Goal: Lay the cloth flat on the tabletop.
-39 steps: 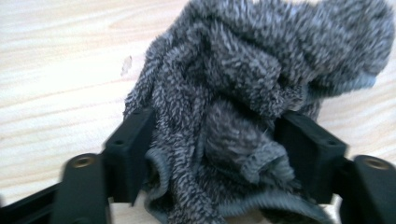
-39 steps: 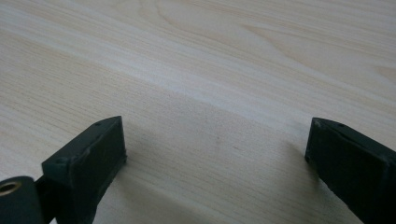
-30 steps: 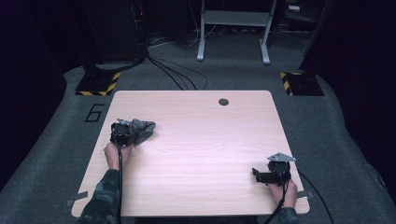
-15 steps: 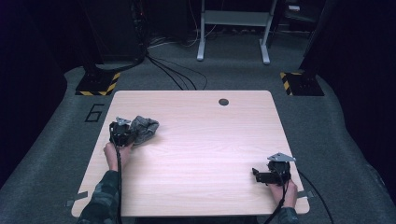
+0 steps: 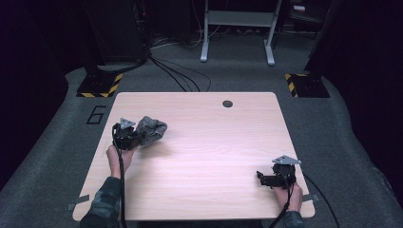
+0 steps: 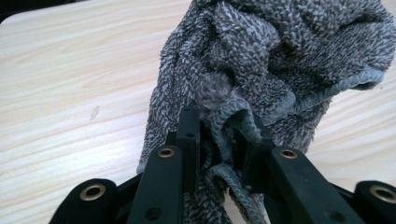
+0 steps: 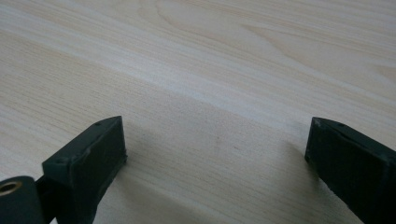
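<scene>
Towel (image 5: 151, 129), grey terry and bunched into a lump, sits left of centre in the high view, over the left part of the wooden table (image 5: 209, 156). The left gripper (image 5: 130, 138) has it by a fold: in the left gripper view the two black jaws stand close together at the bottom centre, with the hemmed edge of the towel (image 6: 280, 60) pinched between them and the rest of the cloth bulging up into the upper right of the frame. Those jaws have just been closing on the cloth. The left hand (image 5: 115, 156) comes up from the lower left of the high view, in a camouflage-patterned sleeve (image 5: 102, 204).

The right gripper (image 5: 260, 178) lies at the lower right of the high view, near the table's front edge, well apart from the towel, with the right hand (image 5: 291, 194) behind it. In the right gripper view its jaws stand wide apart at the lower left and lower right, with bare wood grain between them.
</scene>
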Demonstrator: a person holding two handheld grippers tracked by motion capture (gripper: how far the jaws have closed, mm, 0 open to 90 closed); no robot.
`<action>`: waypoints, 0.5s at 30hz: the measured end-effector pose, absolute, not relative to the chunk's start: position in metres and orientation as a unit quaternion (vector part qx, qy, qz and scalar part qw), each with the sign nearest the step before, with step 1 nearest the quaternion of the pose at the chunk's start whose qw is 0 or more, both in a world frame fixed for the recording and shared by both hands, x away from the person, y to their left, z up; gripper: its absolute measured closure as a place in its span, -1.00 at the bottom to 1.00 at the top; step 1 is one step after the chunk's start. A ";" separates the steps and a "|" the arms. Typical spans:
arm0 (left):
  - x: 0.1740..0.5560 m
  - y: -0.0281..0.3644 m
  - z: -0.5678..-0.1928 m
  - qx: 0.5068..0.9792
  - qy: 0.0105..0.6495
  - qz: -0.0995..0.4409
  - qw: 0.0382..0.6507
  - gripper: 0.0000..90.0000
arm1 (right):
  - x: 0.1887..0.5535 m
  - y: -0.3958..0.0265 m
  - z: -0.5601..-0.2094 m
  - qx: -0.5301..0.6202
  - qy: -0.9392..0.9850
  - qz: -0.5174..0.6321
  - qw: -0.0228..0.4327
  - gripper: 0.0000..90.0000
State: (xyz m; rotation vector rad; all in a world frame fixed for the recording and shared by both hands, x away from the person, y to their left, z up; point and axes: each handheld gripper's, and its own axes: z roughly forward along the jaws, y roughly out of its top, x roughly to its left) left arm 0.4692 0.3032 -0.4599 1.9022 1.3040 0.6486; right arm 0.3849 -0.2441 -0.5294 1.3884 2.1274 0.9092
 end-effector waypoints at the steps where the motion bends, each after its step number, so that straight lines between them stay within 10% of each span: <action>1: 0.467 0.301 -0.458 0.741 0.505 0.250 0.365 0.63 | 0.385 -0.244 -0.529 0.502 0.769 0.329 0.220 -0.90; 15: 0.448 0.246 -0.450 0.775 0.452 0.212 0.387 0.62 | 0.385 -0.244 -0.529 0.504 0.767 0.330 0.220 -0.90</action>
